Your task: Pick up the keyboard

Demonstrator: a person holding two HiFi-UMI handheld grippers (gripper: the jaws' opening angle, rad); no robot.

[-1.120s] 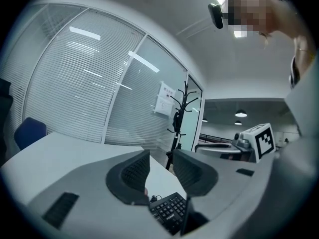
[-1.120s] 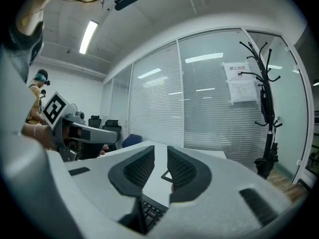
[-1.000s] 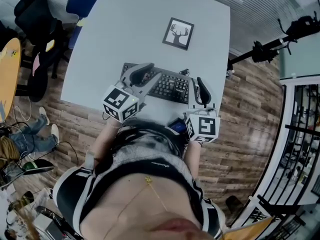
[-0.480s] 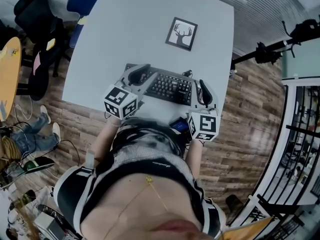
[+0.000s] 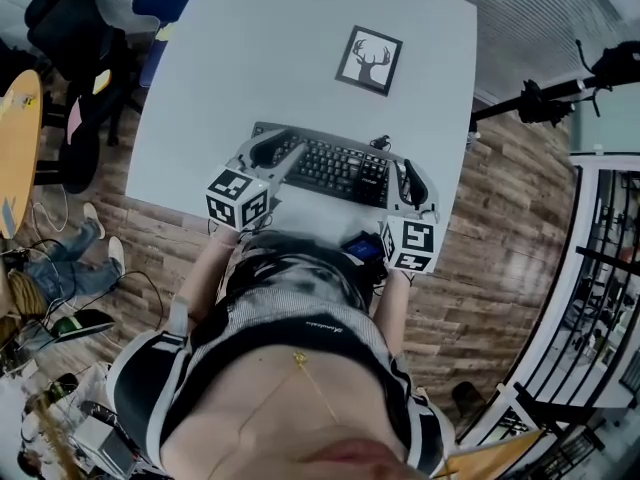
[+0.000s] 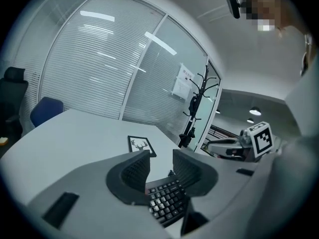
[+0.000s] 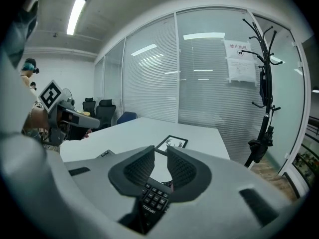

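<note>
Keyboard (image 5: 330, 168) lying on surface (image 5: 260, 58) — left gripper (image 6: 161, 159) hovering over left end, jaws half-open; right gripper (image 7: 160, 157) over right end — narrower, both empty.

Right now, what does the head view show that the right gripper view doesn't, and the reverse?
Only the head view: the keyboard end to end, and the marker cube on the right gripper. Only the right gripper view: the ceiling light, the paper notice on the glass wall, and that gripper's ribbed inner faces, apart over the number keys. Both: the table, the deer picture, the left gripper and the keyboard's right end.
</note>
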